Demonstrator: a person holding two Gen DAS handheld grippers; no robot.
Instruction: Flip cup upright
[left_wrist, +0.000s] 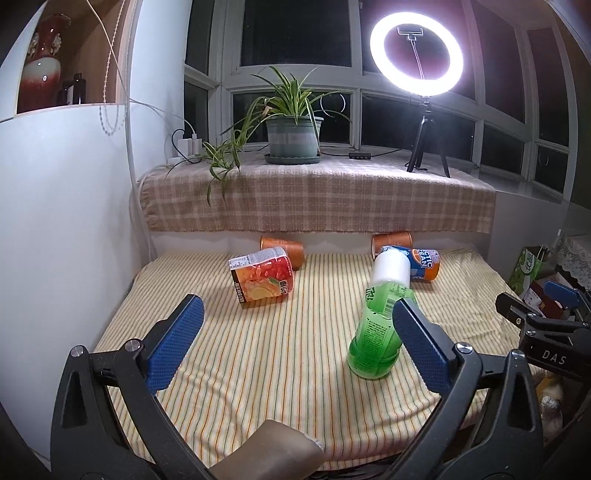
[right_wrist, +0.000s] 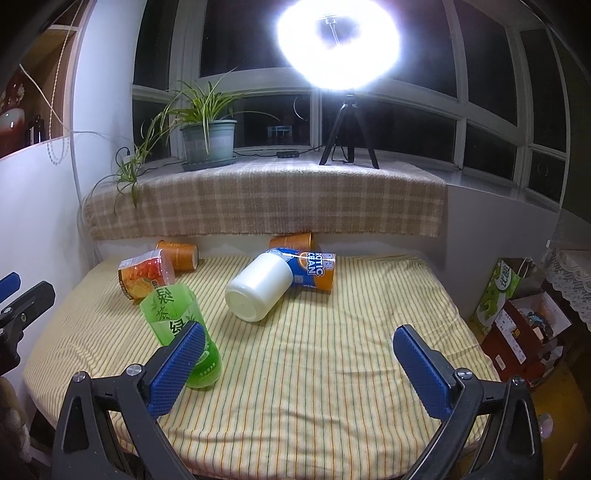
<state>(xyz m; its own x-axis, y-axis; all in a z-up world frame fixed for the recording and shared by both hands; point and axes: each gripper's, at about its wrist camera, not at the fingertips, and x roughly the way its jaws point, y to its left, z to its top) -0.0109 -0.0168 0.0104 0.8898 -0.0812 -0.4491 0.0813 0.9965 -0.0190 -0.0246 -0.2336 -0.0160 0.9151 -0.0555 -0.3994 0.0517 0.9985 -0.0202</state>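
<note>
Several cups lie on their sides on the striped cloth (left_wrist: 277, 350). A green cup (left_wrist: 376, 332) (right_wrist: 181, 325) lies nearest. A white cup (left_wrist: 391, 267) (right_wrist: 260, 290) lies behind it. A red-orange fruit cup (left_wrist: 264, 277) (right_wrist: 146, 273) lies at the left. A blue-orange cup (left_wrist: 424, 262) (right_wrist: 314, 271) and two plain orange cups (left_wrist: 284, 247) (left_wrist: 393, 240) lie at the back. My left gripper (left_wrist: 295, 325) is open and empty; its right finger overlaps the green cup in view. My right gripper (right_wrist: 299, 350) is open and empty, right of the green cup.
A plaid-covered windowsill (left_wrist: 317, 195) behind the table holds a potted plant (left_wrist: 293, 136) and a ring light on a tripod (left_wrist: 417, 55). A white wall (left_wrist: 74, 203) is at the left. Boxes and a green bag (right_wrist: 517, 314) stand on the floor at the right.
</note>
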